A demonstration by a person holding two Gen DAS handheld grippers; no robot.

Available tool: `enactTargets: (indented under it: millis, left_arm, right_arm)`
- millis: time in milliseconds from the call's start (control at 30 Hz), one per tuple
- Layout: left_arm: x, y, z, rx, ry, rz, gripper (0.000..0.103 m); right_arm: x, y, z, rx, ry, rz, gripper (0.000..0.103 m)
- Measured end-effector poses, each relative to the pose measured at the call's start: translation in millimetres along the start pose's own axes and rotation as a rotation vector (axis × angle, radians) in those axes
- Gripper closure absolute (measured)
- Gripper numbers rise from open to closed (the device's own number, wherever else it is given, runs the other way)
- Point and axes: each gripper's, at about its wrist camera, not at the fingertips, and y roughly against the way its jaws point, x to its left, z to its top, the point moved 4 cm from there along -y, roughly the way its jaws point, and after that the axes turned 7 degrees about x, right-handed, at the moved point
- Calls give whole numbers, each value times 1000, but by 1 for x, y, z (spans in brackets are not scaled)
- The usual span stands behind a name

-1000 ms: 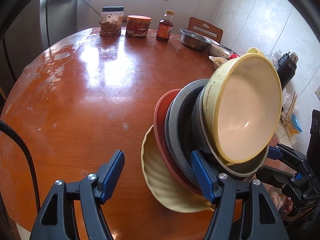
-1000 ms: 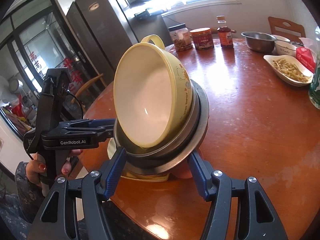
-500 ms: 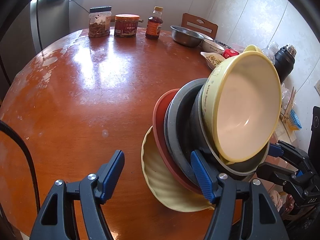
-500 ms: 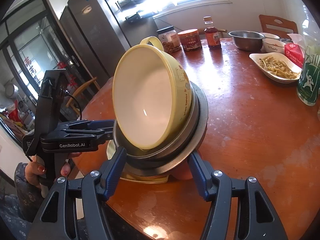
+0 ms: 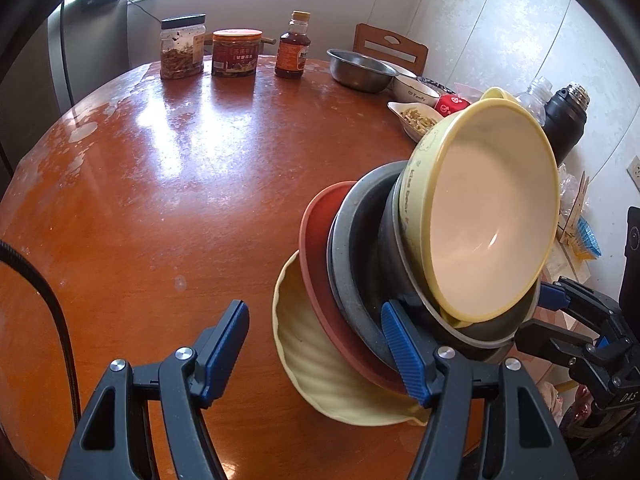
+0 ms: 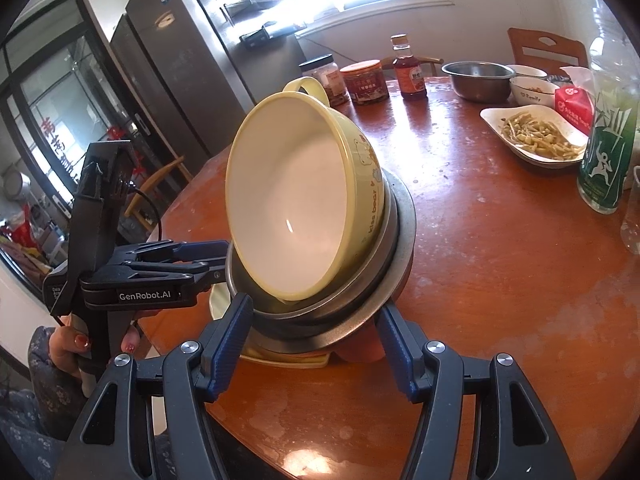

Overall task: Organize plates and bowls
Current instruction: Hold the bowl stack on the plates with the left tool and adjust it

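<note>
A tilted stack of dishes [image 6: 320, 300] was held over the near edge of the round table [image 5: 160, 200]. The right gripper [image 6: 316, 344] was clamped across the stack's lower rims. The left gripper [image 5: 316, 348] stood parted, one pad against the stack's side, the other free. The left view alone showed the red plate [image 5: 316, 240] and scalloped yellow plate [image 5: 312, 360]. The right view alone showed the yellow bowl [image 6: 304, 200] handle, a hand [image 6: 76, 348] and, farther off, the refrigerator [image 6: 180, 80].
</note>
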Motion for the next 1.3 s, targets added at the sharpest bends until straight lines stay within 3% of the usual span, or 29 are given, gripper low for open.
enactTargets:
  millis: [1300]
  left_arm:
    - [0,0,-1,-14,-7,-19,34]
  right_arm:
    - [3,1,7,-10,-16,-67,36]
